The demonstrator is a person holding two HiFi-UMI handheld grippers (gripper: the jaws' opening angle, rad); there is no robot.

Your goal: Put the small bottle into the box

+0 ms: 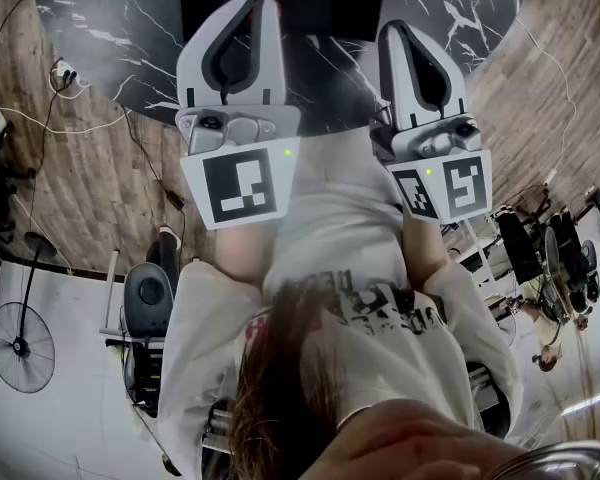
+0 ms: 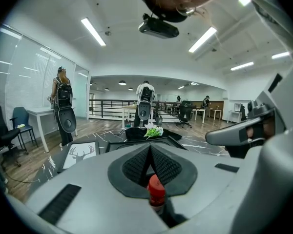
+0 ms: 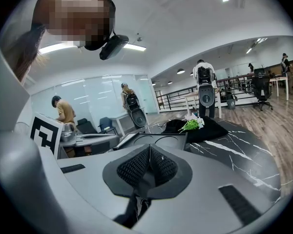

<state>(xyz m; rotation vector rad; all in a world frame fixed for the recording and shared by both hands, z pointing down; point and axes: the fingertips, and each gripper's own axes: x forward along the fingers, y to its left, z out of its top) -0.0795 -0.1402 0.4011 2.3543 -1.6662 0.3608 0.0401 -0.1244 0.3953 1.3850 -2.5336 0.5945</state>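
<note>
The small bottle sits between the left gripper's jaws; the box lies on the table at 12 o'clock, a plant behind it. A framed picture lies at 10 o'clock.

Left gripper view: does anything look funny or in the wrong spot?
Yes. The small bottle with the red cap sits deep between the shut fingers of the left gripper, near their base, not at the tips. Nothing looks spilled or broken.
</note>
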